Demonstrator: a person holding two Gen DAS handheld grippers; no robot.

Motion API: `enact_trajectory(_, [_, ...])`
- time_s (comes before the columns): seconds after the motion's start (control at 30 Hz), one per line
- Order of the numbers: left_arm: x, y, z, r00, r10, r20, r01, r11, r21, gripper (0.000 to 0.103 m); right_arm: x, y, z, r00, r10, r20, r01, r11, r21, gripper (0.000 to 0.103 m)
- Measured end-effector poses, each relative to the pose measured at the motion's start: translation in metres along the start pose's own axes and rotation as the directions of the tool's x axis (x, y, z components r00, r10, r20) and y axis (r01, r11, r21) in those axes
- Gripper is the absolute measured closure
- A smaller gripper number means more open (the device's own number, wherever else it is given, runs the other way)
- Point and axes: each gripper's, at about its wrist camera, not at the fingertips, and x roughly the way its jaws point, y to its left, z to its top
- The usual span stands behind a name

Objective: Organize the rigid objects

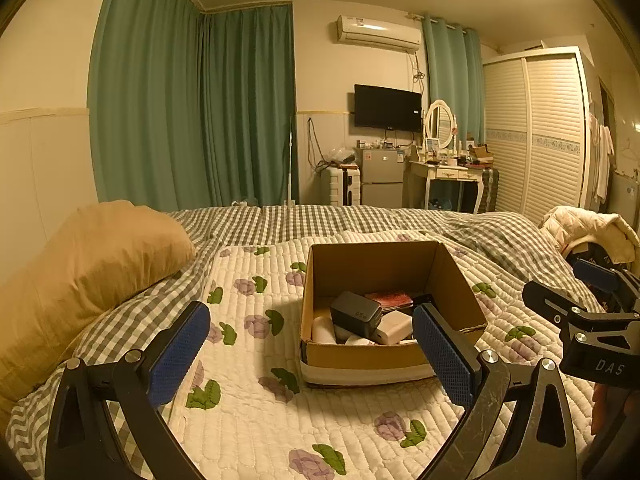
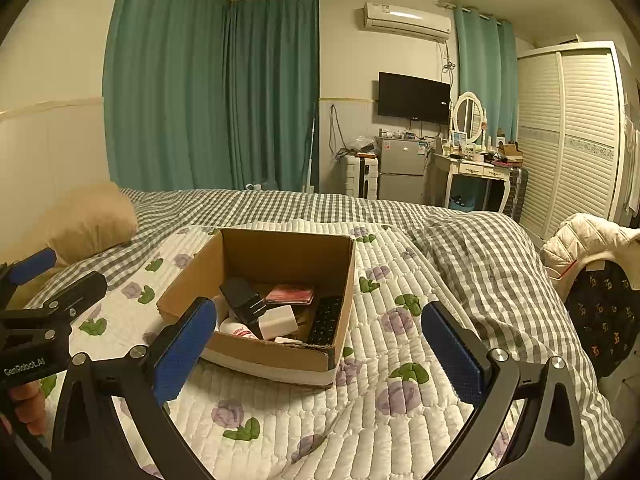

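While both hand-held grippers, left [image 1: 310, 350] and right [image 2: 318, 346], hover spread and empty, one open brown cardboard box [image 1: 460, 280] rests on the floral quilted bed [image 1: 248, 412]. Inside lie one black charger [image 1: 355, 314] and one white charger [image 1: 394, 328].

Your right gripper [image 2: 318, 350] hangs with its jaws spread wide and empty above the floral quilt [image 2: 360, 420]. Ahead sits the cardboard box [image 2: 280, 256], holding a black charger [image 2: 242, 300], white adapter [image 2: 278, 322], red wallet [image 2: 290, 294] and remote [image 2: 326, 320].

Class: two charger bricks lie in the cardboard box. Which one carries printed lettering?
The black charger, marked "65w" on its upper face. It lies tilted across the plain white charger beside it.
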Motion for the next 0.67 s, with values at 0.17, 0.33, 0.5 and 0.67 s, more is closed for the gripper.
enact_trajectory(0.17, [0.0003,0.0002,0.0001,1.000,0.000,0.000,0.000,1.000,0.001,0.000,0.0003,-0.0001,-0.0006,1.000,0.001,-0.002,-0.001,1.000,0.002,0.000])
enact_trajectory(0.33, [-0.0006,-0.0010,-0.0014,1.000,-0.004,-0.004,0.004,1.000,-0.001,0.000,0.0023,-0.0001,-0.0022,1.000,0.004,-0.013,-0.004,1.000,0.002,0.000])
enact_trajectory(0.5, [-0.0016,-0.0035,-0.0026,1.000,0.000,-0.002,0.000,1.000,0.003,0.000,0.0036,0.0001,-0.0025,1.000,0.007,-0.016,-0.007,1.000,0.003,0.000])
enact_trajectory(0.67, [-0.0020,-0.0035,-0.0008,1.000,0.007,0.001,-0.007,1.000,0.003,0.000,0.0043,0.0006,-0.0022,1.000,0.009,-0.015,-0.009,1.000,0.004,0.000])
